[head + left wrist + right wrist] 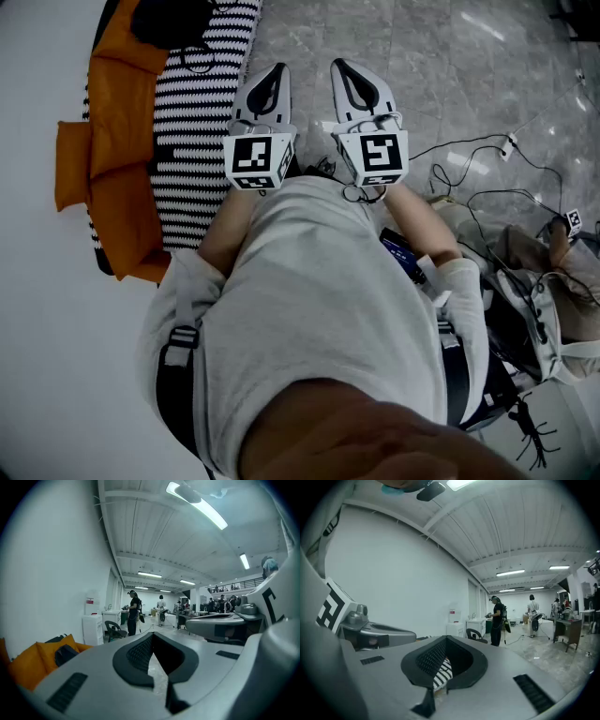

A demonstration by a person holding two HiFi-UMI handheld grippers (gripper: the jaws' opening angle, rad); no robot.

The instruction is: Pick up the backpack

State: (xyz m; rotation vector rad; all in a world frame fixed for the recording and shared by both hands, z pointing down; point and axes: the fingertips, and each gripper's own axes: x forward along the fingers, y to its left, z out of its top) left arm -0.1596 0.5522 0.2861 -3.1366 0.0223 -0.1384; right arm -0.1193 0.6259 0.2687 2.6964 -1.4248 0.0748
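Grey marble floor (450, 56), distant standing people (133, 613), perhaps a white cabinet (92, 629) nearby

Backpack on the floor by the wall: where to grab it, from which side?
Probably the thin dark loop at the far end of the backpack, below its black top. The pack lies flat, striped face up, with the wall on its left, so come in from the open floor on its right. The left gripper is nearest; its jaws are shut, so open first.
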